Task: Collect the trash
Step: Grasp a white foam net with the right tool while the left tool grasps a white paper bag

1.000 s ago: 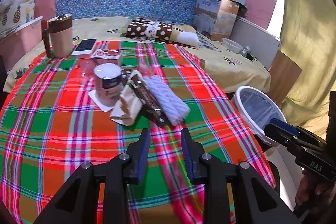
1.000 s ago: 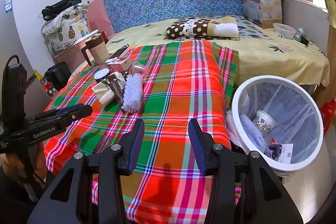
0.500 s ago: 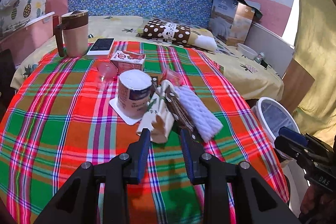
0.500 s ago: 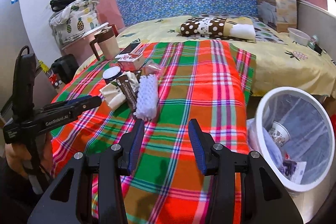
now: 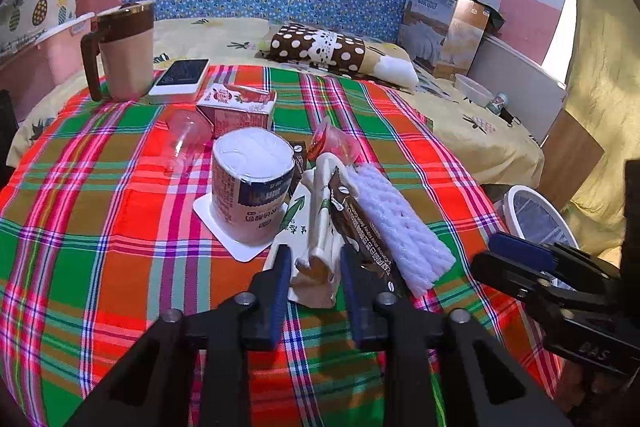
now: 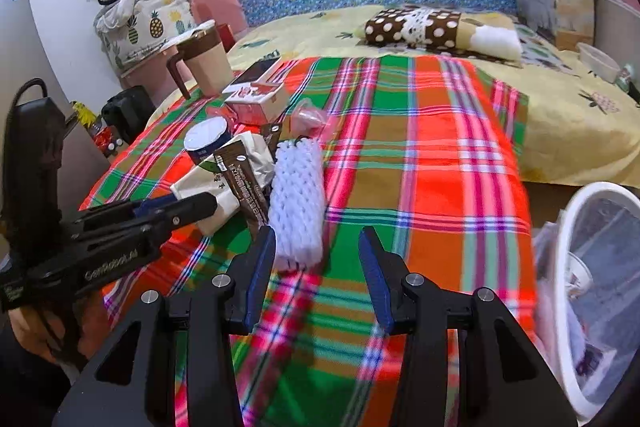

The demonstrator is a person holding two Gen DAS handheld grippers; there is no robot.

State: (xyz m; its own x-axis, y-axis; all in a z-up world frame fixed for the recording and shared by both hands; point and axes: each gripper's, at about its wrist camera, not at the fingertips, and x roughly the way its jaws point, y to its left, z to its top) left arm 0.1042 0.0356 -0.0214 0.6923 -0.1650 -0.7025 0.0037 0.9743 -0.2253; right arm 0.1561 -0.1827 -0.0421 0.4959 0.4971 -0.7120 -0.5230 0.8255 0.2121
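- The left tool (image 5: 313, 269) reaches low over the plaid-covered surface (image 5: 100, 227), its jaws closing with the near end of a crumpled white paper wrapper (image 5: 316, 239) between them; the pads are not yet pressing on it.
- The right tool (image 6: 316, 259) is also closing, its jaws apart, with only the near end of the white foam net sleeve (image 6: 298, 195) just ahead of its left finger; nothing is gripped.
- A brown snack wrapper (image 5: 360, 231) lies between the paper wrapper and the foam sleeve, touching both.
- Just behind stands an upturned yogurt cup (image 5: 250, 183), then a clear plastic cup (image 5: 186, 139) on its side and a small red-and-white carton (image 5: 240, 107).
- Farther back are a phone (image 5: 180, 75) and a brown-lidded mug (image 5: 124, 51).
- The white mesh trash bin (image 6: 568, 267) stands beside the surface's right edge, with litter inside.
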